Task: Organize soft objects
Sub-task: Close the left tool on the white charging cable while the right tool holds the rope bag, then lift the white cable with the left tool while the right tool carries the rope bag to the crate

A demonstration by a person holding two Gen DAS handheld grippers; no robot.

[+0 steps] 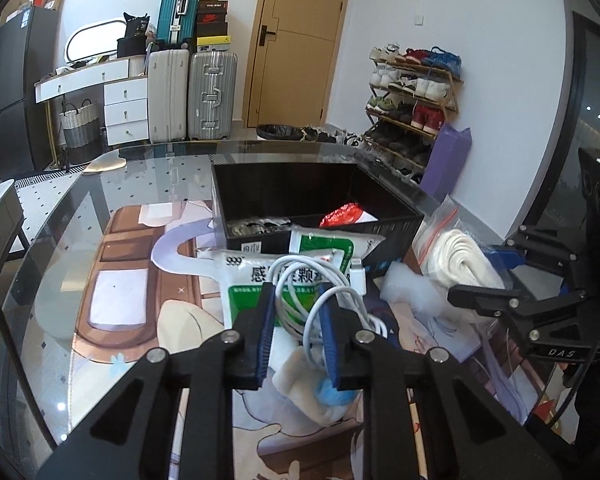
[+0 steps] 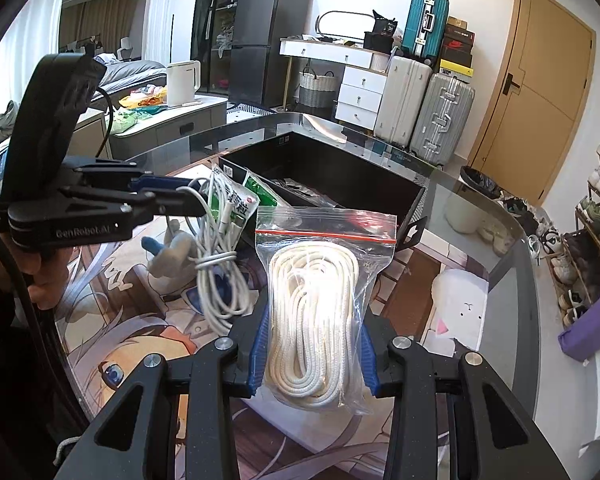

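My left gripper (image 1: 297,300) is shut on a coiled white charging cable (image 1: 320,284) and holds it above the table; the cable hangs from it in the right wrist view (image 2: 220,264). My right gripper (image 2: 312,324) is shut on a clear zip bag of white rope (image 2: 316,300), also seen at the right of the left wrist view (image 1: 460,264). A black divided box (image 1: 320,200) stands behind, holding a red packet (image 1: 342,214) and grey items. Green-and-white medicine sachets (image 1: 252,280) lie in front of the box. A white-and-blue plush (image 1: 320,392) lies below the cable.
The glass table (image 1: 80,220) carries a printed cartoon mat (image 1: 140,300). A white foam piece (image 1: 404,284) lies by the box. Suitcases (image 1: 192,92), a drawer unit, a shoe rack (image 1: 412,100) and a purple mat stand beyond the table.
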